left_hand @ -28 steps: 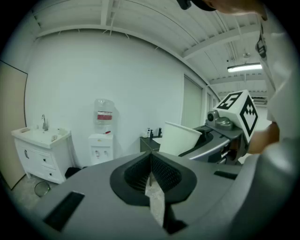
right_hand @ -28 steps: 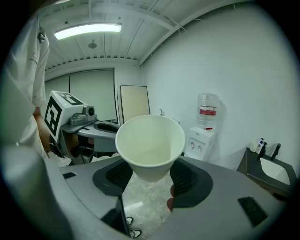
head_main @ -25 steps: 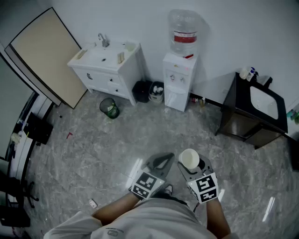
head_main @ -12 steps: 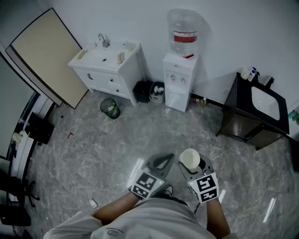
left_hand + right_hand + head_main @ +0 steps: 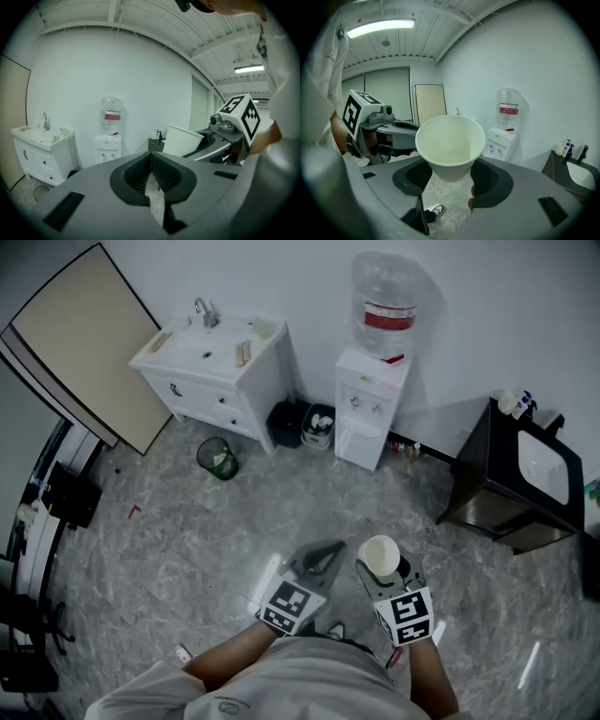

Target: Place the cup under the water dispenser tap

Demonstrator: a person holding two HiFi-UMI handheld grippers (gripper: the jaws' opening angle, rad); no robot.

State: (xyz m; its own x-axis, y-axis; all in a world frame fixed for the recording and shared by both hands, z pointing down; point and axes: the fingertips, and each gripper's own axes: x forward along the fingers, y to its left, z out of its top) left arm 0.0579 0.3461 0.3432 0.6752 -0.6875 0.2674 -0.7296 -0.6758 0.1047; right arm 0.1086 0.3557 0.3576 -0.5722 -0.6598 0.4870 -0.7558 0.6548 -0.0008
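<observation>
A white paper cup [image 5: 381, 556] [image 5: 450, 145] stands upright between the jaws of my right gripper [image 5: 384, 570] [image 5: 450, 176], which is shut on its lower part; it looks empty. Beside it my left gripper [image 5: 317, 562] [image 5: 151, 171] is shut with nothing in it. The cup [image 5: 183, 139] also shows at the right of the left gripper view. The white water dispenser [image 5: 373, 405] [image 5: 501, 140] [image 5: 107, 146], with a clear bottle [image 5: 388, 301] on top, stands against the far wall, well ahead of both grippers. Its taps [image 5: 363, 403] are small on its front.
A white sink cabinet [image 5: 214, 373] stands left of the dispenser, with a black bin [image 5: 285, 423] and a bucket [image 5: 320, 424] between them. A small green-lined basket [image 5: 217, 457] sits on the marble floor. A black cabinet with a basin [image 5: 520, 479] is at the right. A beige board [image 5: 80, 338] leans at left.
Both grippers and the cup have moved forward across the floor toward the dispenser; the dispenser and cabinets now sit slightly nearer and shifted in the head view.
</observation>
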